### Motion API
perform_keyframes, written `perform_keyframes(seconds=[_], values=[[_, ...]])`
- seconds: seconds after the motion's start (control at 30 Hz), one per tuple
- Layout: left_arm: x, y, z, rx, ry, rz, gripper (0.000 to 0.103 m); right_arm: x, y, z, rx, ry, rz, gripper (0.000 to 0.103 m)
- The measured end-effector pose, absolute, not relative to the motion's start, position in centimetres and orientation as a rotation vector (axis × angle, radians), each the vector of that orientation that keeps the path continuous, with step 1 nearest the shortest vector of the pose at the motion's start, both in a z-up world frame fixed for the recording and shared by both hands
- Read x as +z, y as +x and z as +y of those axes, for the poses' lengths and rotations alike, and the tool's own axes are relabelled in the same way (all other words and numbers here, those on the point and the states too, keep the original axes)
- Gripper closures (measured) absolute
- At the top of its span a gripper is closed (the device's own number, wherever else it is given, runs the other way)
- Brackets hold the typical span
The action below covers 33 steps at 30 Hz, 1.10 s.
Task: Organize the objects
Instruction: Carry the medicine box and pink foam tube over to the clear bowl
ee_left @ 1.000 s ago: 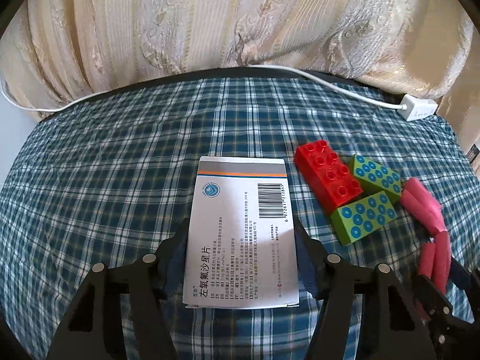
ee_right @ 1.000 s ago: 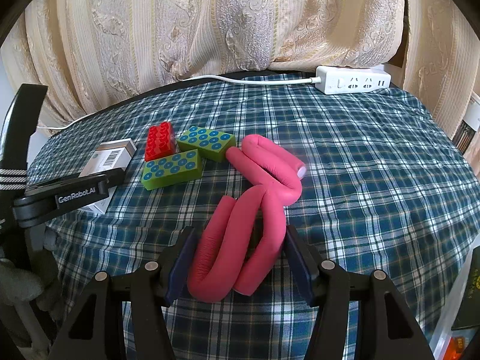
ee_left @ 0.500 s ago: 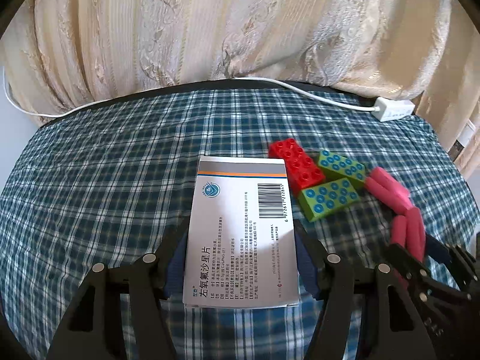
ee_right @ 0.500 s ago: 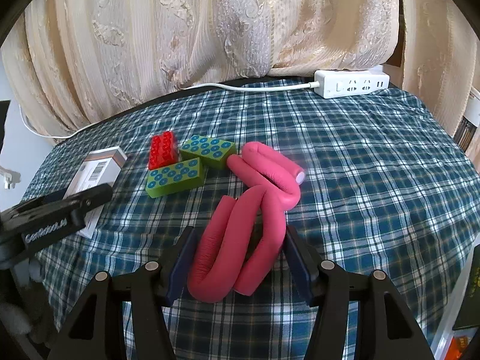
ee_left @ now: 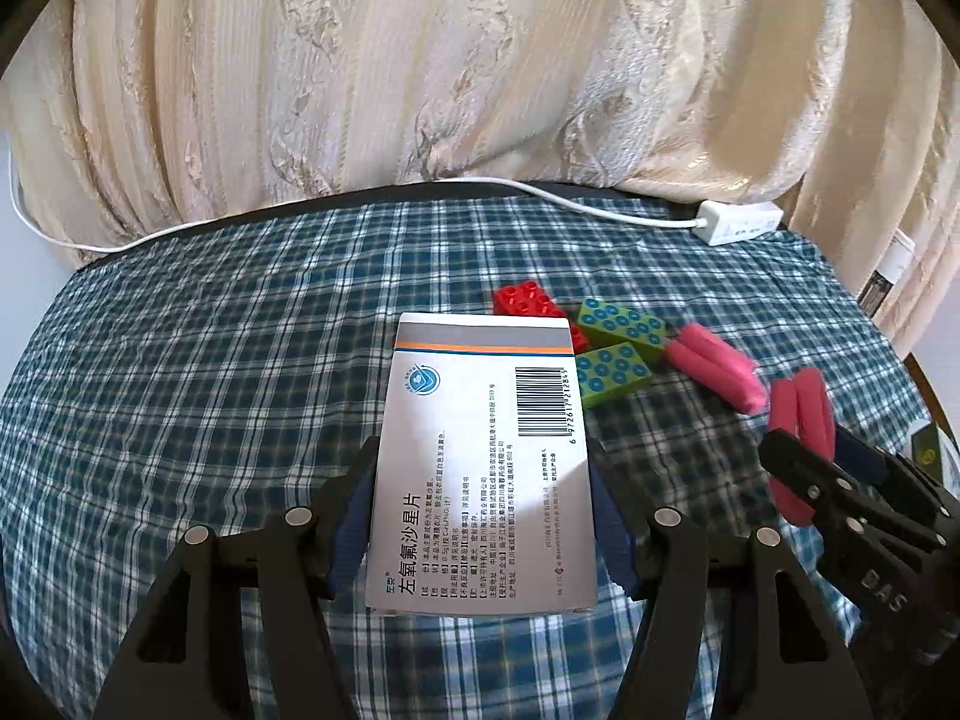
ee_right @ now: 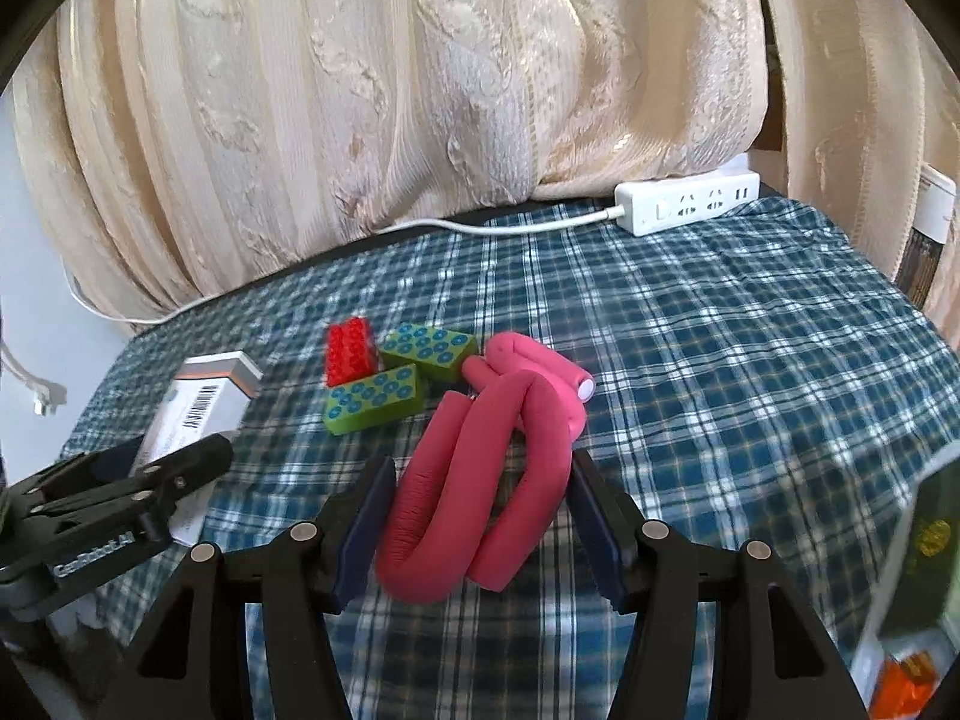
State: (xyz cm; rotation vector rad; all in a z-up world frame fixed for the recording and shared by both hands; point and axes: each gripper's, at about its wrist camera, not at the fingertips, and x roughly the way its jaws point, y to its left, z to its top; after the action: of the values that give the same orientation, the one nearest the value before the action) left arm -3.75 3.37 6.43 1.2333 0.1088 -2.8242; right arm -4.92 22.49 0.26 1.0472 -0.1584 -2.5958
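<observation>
Gripping the box [ee_left: 480, 468] by its long edges, the left hand-held gripper [ee_left: 483, 519] carries it above the surface [ee_left: 180, 420]. The right hand-held gripper [ee_right: 480, 525] squeezes the pink foam tube [ee_right: 480, 468]; its free coils could snag the bricks [ee_right: 372, 399] just beside them.

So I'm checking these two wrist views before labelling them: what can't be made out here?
- Red brick: near end hidden behind the medicine box, left wrist view.
- Box's small print: too small, both views.
- Pink foam roller: underside hidden; in the left view the right tongs cover part.
- Items at the right edge, right wrist view: cut off, blurred.
</observation>
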Motion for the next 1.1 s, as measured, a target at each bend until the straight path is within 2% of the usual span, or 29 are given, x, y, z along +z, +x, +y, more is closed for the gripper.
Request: perform_keyframes(seconds=[0.5, 1.1], values=[[7.4, -2.6, 8.0, -2.952, 1.262, 0.038, 0.039, 3.5, 0.9, 28.3, -2.707, 0.963, -0.243, 0.042], [8.6, -1.1, 16.3, -3.122, 1.347, -0.127, 0.039, 3.2, 6.3, 40.5, -2.953, 1.005, -0.419, 0.042]])
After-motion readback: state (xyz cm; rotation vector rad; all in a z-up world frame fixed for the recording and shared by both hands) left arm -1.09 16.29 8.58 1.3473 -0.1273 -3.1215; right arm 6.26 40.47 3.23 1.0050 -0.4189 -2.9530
